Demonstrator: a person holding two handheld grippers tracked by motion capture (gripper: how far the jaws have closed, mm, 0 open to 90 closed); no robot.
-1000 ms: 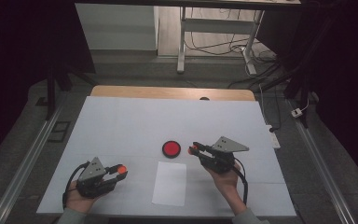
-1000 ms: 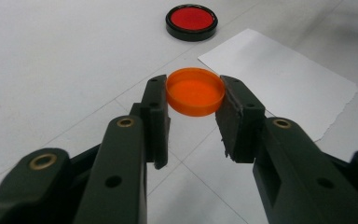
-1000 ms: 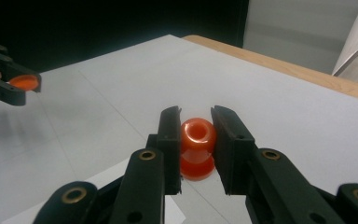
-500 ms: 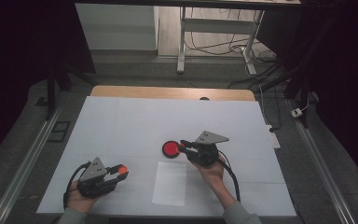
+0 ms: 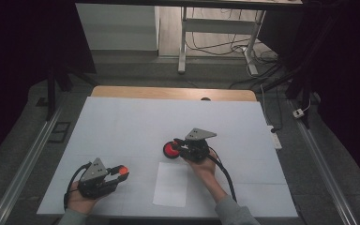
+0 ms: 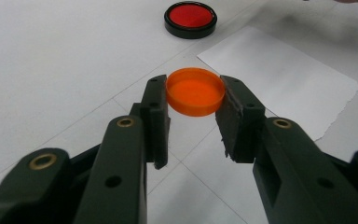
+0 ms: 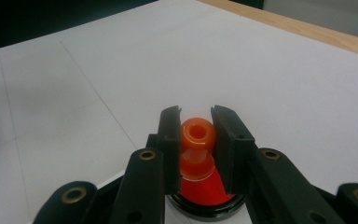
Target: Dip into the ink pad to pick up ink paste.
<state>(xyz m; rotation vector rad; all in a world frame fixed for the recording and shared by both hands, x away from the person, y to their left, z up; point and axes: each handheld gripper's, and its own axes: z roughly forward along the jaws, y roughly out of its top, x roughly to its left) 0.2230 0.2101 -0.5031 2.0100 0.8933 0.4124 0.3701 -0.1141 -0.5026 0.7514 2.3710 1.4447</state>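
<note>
A round red pad in a black case [image 5: 169,150] lies on the white table sheet [image 5: 122,122]. My right gripper [image 5: 178,142] is shut on a small orange knobbed piece [image 7: 197,136] like a stamp. It holds the piece right over the red pad [image 7: 205,192]; I cannot tell whether they touch. My left gripper [image 5: 122,171] rests near the front left, shut on a flat orange cap [image 6: 196,91] held between its pads [image 6: 235,109]. A white paper sheet [image 5: 171,185] lies between the two hands, also seen beside the left gripper [image 6: 193,116] as the paper [image 6: 279,79].
The wooden table edge [image 5: 168,93] runs along the back of the white sheet. Metal rails [image 5: 26,164] flank the table on both sides. Desk legs and cables [image 5: 243,51] stand on the floor behind.
My right gripper has moved left and down with the orange piece, from beside the red pad to right over it. The left gripper has stayed put.
</note>
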